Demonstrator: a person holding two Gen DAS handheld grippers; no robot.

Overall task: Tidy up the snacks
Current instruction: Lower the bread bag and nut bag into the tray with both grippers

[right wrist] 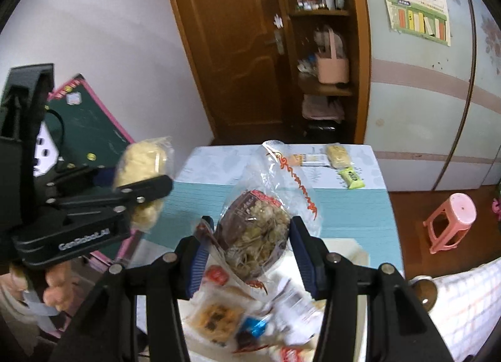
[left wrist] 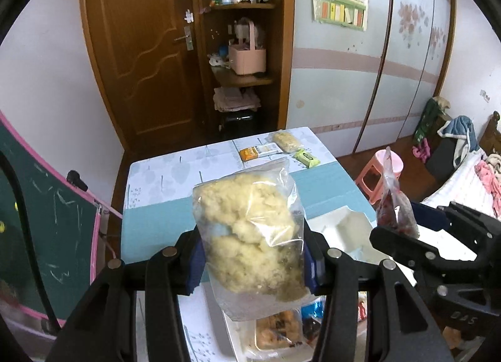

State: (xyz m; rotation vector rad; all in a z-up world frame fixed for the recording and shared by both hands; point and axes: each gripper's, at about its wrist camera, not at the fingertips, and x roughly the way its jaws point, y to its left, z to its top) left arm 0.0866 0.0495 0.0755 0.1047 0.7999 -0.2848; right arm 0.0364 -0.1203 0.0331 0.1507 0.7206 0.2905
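Observation:
My left gripper (left wrist: 253,264) is shut on a clear bag of pale yellow fluffy snack (left wrist: 247,230), held up above the table. In the right wrist view the same left gripper (right wrist: 142,192) shows at the left with the yellow bag (right wrist: 142,161). My right gripper (right wrist: 250,252) is shut on a clear bag with red print and a brown label, full of nutty bits (right wrist: 256,233), also held off the table. From the left wrist view the right gripper (left wrist: 404,227) holds that bag (left wrist: 393,202) edge-on. A pile of wrapped snacks (right wrist: 219,318) lies below.
The table (left wrist: 162,174) has a blue and white cloth. A white tray (left wrist: 344,230) lies under the grippers. At the far edge lie an orange packet (left wrist: 250,152), a yellow snack pack (left wrist: 286,141) and a green packet (left wrist: 308,158). A pink stool (right wrist: 451,221) stands right, a chalkboard (left wrist: 47,221) left.

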